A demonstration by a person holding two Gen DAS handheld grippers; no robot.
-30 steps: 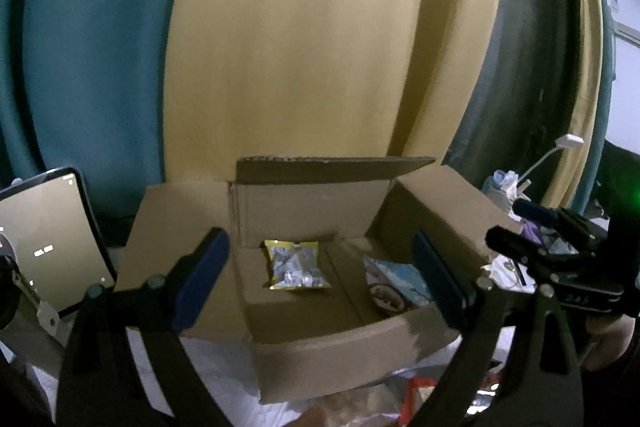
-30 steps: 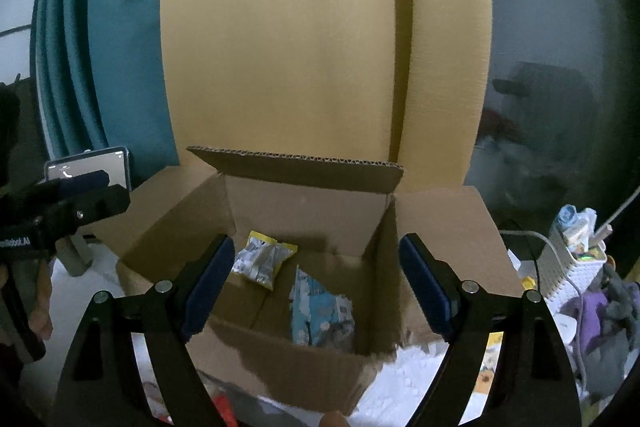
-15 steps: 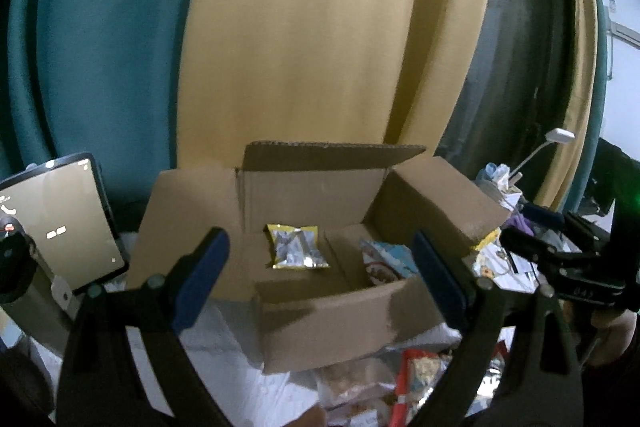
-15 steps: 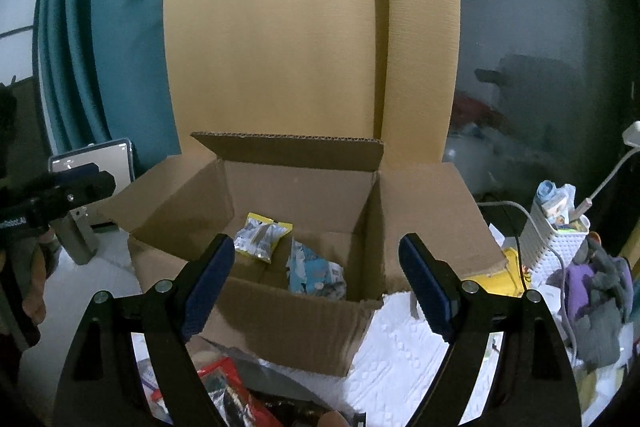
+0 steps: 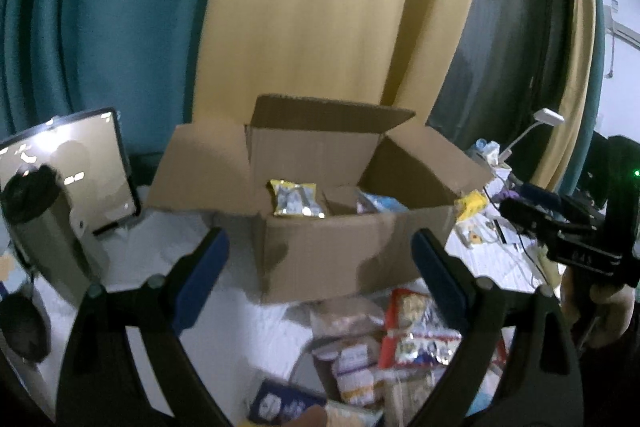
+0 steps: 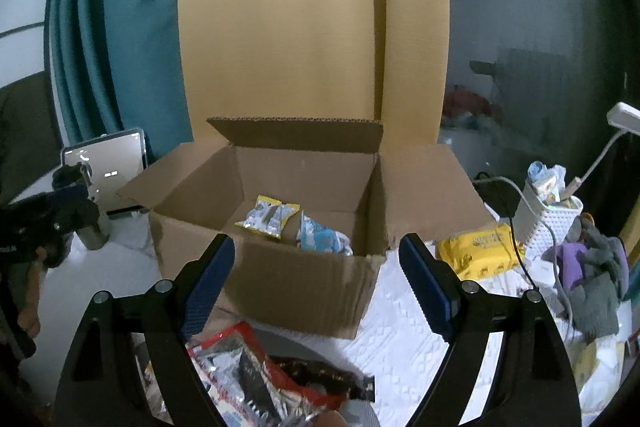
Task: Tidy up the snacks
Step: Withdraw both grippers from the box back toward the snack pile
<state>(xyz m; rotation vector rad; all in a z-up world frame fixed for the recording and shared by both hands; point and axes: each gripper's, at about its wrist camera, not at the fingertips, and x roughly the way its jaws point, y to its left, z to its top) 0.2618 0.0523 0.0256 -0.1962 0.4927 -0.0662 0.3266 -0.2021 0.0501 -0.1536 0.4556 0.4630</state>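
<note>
now both grippers, left gripper and right gripper, are hanging spread and empty before the cardboard box; loose snacks are lying just beneath, so dip low, centring one packet before squeezing.

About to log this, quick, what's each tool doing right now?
Left tool: open, holding nothing.
Right tool: open, holding nothing.

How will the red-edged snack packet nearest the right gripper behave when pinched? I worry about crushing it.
The red-edged packet looks like thin, crinkled foil film, so it probably flexes and dents rather than staying stiff. Its glossy surface may slip between the pads. It seems flat and light, lying in a loose pile, so neighbours might shift with it.
</note>
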